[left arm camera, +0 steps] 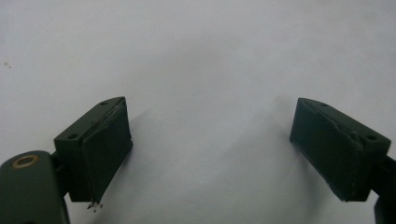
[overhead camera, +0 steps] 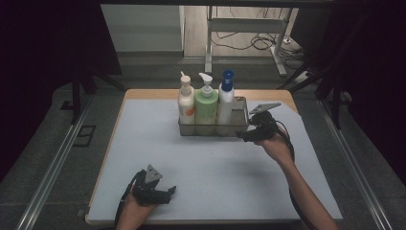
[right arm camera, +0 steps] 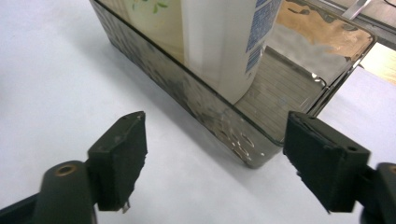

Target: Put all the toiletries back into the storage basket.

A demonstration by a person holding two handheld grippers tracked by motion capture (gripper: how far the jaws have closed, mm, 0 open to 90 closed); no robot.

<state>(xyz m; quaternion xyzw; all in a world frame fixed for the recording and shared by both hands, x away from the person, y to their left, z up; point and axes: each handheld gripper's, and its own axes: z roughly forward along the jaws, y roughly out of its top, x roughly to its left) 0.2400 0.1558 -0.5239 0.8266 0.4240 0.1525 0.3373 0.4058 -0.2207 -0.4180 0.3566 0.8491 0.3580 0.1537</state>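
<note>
A metal basket point(overhead camera: 239, 128) stands at the back middle of the table and holds three pump bottles: a cream one point(overhead camera: 186, 103), a green one point(overhead camera: 206, 104) and a white one with a blue pump point(overhead camera: 225, 99). My right gripper point(overhead camera: 245, 136) is open just off the basket's front right corner. In the right gripper view its jaws straddle that corner of the basket point(right arm camera: 219, 126), with the white bottle point(right arm camera: 224, 42) close behind the wall. My left gripper point(overhead camera: 168, 192) rests open near the table's front edge, over bare white surface point(left arm camera: 210, 93).
The white table top point(overhead camera: 143, 158) has a wooden rim showing at the back. The basket's right end point(right arm camera: 289, 84) holds no bottle. Metal rails run along both sides of the table, and a desk frame with cables stands beyond it.
</note>
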